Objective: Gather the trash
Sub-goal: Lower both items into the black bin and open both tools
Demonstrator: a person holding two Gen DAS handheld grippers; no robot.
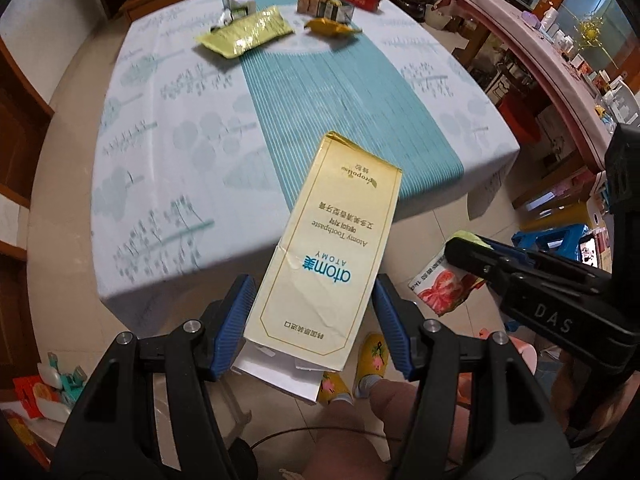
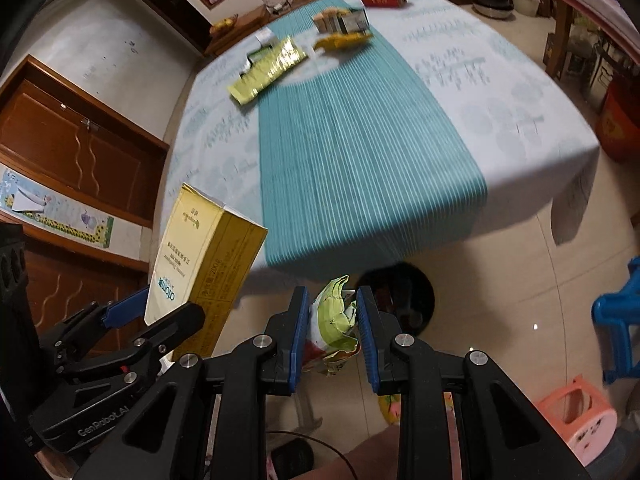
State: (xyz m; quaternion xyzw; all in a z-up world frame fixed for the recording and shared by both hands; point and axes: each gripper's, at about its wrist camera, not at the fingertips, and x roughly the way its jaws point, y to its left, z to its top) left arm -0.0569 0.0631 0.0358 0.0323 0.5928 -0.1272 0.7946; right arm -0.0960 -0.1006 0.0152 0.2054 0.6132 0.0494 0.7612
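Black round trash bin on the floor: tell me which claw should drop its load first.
Right. The right claw, shut on the crumpled green snack wrapper, hangs nearly over the black round trash bin. The left claw, gripping the yellow toothpaste box, sits further left, beside the table edge.

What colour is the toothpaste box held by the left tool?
Pale yellow with gold trim and blue lettering, toothpaste box; clearest in the left wrist view.

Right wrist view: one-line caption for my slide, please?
Right tool grips a crumpled snack wrapper above the dark bin, while the left tool holds a yellow toothpaste box.
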